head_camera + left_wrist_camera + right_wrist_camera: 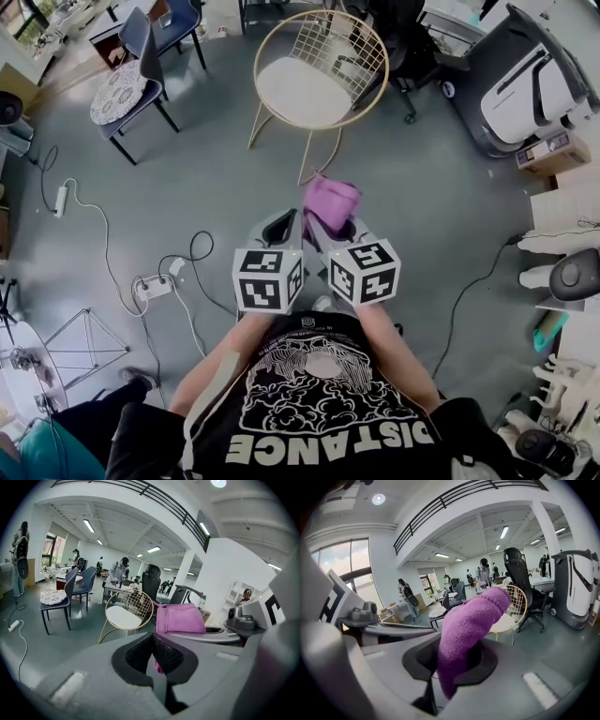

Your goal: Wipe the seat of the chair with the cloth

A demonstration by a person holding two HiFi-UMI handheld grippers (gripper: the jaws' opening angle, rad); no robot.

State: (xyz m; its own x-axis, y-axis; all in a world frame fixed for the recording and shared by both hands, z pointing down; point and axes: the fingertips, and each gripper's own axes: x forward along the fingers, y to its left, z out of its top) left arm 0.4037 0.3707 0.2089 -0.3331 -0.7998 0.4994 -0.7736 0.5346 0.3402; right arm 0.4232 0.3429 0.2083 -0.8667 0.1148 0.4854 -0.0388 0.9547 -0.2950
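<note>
A gold wire chair [314, 66] with a round white seat [302, 91] stands on the grey floor ahead of me. My right gripper [339, 228] is shut on a purple cloth [330, 203], which sticks up and forward out of its jaws, well short of the chair. In the right gripper view the cloth [468, 620] fills the jaws of the right gripper [450, 658] and partly hides the chair [516, 603]. My left gripper [284, 228] is just left of the cloth. Its jaws are closed with nothing between them in the left gripper view [152, 641], where the chair [123, 617] and the cloth [179, 618] also show.
A blue chair with a patterned cushion [120, 91] stands at the far left. A power strip with cables [155, 287] lies on the floor to my left. A black office chair [398, 42] and a white machine [525, 89] are behind and right of the gold chair.
</note>
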